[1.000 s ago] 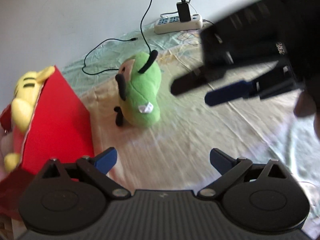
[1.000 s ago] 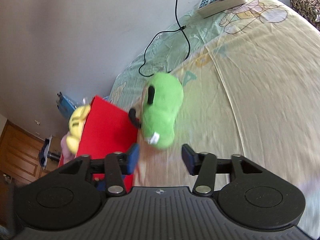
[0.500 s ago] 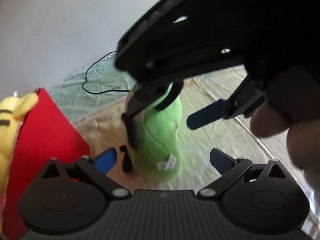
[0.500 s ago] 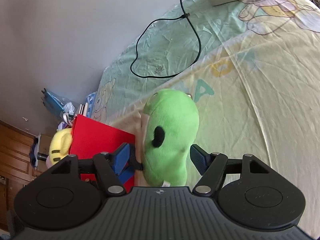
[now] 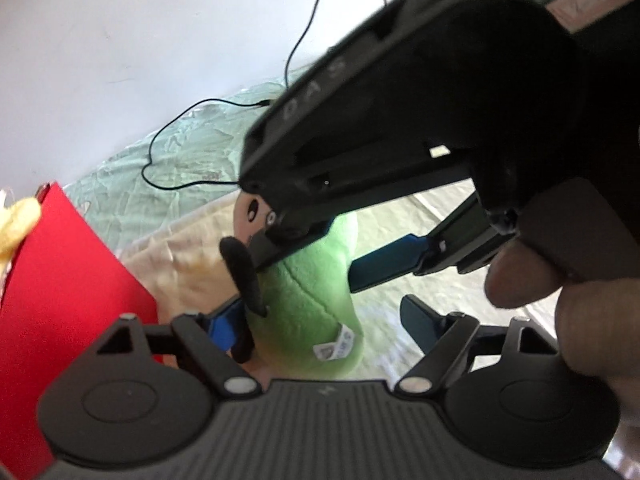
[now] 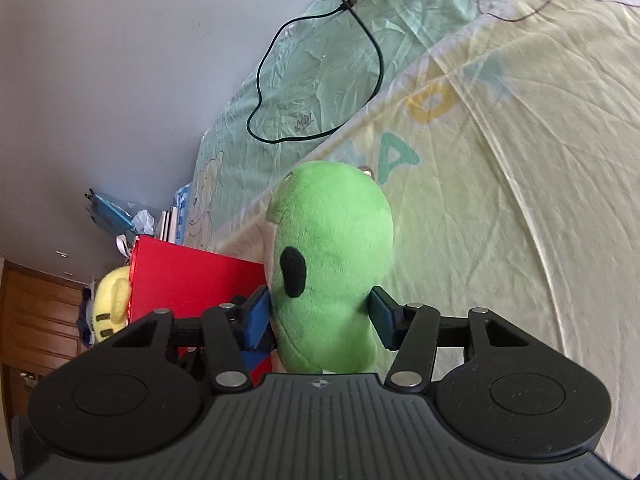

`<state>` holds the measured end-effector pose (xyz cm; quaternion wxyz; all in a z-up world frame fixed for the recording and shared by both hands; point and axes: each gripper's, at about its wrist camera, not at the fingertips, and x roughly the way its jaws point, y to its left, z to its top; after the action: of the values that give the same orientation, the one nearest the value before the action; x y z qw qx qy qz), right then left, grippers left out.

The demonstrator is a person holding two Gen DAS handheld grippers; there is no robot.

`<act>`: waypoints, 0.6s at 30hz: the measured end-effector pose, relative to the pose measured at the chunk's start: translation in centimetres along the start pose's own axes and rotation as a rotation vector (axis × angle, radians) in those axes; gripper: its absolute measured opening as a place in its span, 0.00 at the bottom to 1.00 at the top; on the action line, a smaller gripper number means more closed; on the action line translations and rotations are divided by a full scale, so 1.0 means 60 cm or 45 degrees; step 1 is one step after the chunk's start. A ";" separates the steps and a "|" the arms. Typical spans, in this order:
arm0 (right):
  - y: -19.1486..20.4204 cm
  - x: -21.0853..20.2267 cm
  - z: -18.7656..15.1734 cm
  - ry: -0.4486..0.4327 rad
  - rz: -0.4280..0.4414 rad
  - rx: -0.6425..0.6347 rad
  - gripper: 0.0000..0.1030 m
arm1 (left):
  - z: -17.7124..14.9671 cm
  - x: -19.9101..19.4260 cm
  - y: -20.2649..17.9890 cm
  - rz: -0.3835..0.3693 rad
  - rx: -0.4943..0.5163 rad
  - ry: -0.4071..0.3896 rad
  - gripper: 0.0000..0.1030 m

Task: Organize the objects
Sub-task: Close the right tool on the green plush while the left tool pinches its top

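Bed sheet (image 6: pixel 500 208): pale yellow and green print, carrying everything here.
Red box (image 6: pixel 188 280): stands just beside the green toy; a yellow plush (image 6: pixel 110 306) sticks out of its far side.
Green plush toy (image 6: pixel 332 264): on the sheet, between both sets of fingers.
Right gripper (image 6: pixel 320 316): blue pads on either flank of the toy, partly closed, touching or nearly so; firm grip cannot be told.
Left gripper (image 5: pixel 320 320): jaws wide, toy's lower end between them, untouched.
Left view only: a hand (image 5: pixel 560 272) on the right tool, the toy's white tag.
Right view only: black cable (image 6: pixel 320 80) looped on the sheet.
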<state>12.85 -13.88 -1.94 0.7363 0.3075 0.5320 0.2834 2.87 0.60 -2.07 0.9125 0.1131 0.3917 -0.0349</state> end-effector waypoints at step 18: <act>-0.056 -0.100 -0.135 0.005 0.048 0.089 0.53 | -0.077 -0.121 -0.068 -0.162 -0.008 0.049 0.72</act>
<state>3.76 -19.29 -2.81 0.7186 0.3424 0.5371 0.2790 -6.03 -2.49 -0.67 0.9011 0.0859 0.4155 -0.0896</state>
